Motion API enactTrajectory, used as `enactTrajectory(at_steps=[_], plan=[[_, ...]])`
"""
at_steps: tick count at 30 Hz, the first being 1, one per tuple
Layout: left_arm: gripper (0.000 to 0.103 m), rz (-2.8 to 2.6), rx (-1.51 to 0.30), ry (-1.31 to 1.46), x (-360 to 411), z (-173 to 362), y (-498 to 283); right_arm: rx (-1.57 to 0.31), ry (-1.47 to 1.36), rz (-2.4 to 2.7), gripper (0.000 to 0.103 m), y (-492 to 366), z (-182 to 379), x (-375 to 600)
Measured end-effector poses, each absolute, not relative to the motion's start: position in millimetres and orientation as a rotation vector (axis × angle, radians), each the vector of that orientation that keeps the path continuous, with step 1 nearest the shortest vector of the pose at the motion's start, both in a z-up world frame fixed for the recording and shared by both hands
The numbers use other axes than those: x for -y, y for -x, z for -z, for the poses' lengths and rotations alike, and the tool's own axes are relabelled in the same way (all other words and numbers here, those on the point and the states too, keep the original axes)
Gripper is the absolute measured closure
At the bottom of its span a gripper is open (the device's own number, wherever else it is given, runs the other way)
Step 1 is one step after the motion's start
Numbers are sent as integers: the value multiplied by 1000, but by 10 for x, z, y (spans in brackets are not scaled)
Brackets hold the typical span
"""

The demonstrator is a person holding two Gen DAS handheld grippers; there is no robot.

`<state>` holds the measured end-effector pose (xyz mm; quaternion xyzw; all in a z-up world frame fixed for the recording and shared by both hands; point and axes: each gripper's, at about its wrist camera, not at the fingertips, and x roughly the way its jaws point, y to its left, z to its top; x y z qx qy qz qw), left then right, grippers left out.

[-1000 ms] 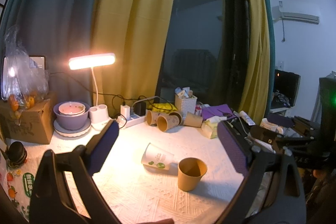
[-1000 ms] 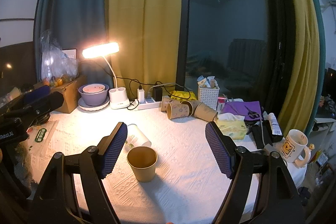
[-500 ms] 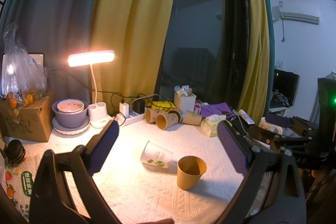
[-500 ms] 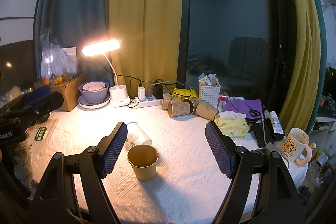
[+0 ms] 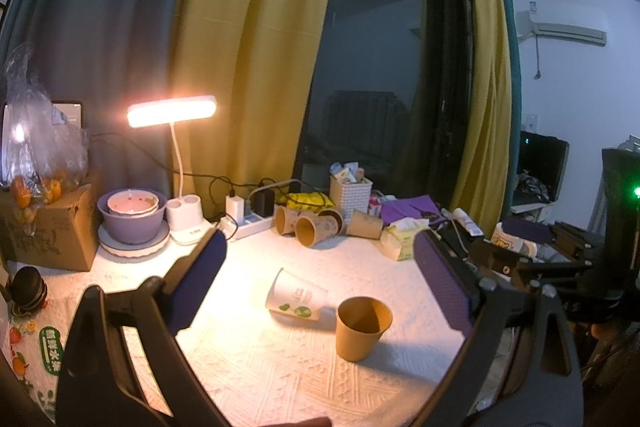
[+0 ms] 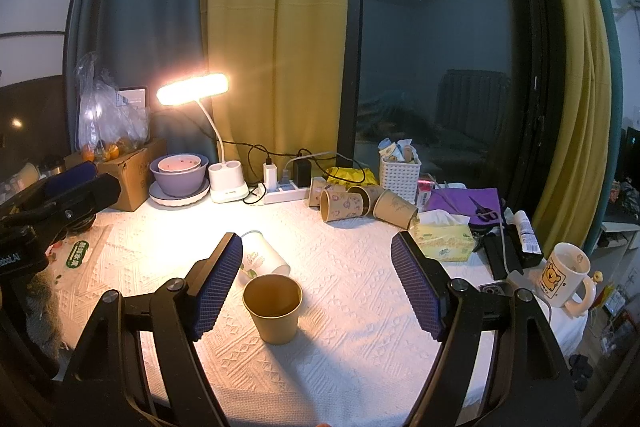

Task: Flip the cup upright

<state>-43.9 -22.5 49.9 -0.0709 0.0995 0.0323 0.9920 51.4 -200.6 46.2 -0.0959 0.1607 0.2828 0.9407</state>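
Note:
A brown paper cup (image 5: 361,322) stands upright on the white tablecloth (image 5: 256,359); it also shows in the right wrist view (image 6: 274,307). A white paper cup with green print (image 5: 297,301) lies on its side just behind it, also seen in the right wrist view (image 6: 260,259). My left gripper (image 5: 320,275) is open and empty, held above and in front of both cups. My right gripper (image 6: 316,277) is open and empty, with the brown cup low between its fingers and apart from them.
Several brown cups (image 6: 352,205) lie tipped at the back by a power strip (image 6: 280,193). A lit desk lamp (image 6: 192,95), stacked bowls (image 6: 180,175), a cardboard box (image 6: 132,175), a tissue box (image 6: 442,245), a white basket (image 6: 400,177) and a bear mug (image 6: 568,277) ring the table.
Both views have drifted slightly; the cups sit a touch lower in the frames. Both cups keep their places and both grippers stay open.

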Motion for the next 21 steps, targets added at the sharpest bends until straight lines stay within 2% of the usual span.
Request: enactTrajectory(at_steps=[15,21], plan=[[8,-55,-212,149,186,-460,404,-330,197,-574,23,-511,-420,1988],[8,-34,-266,145,147,-291,301,-343,225,-591,23,-558,-290,1929]])
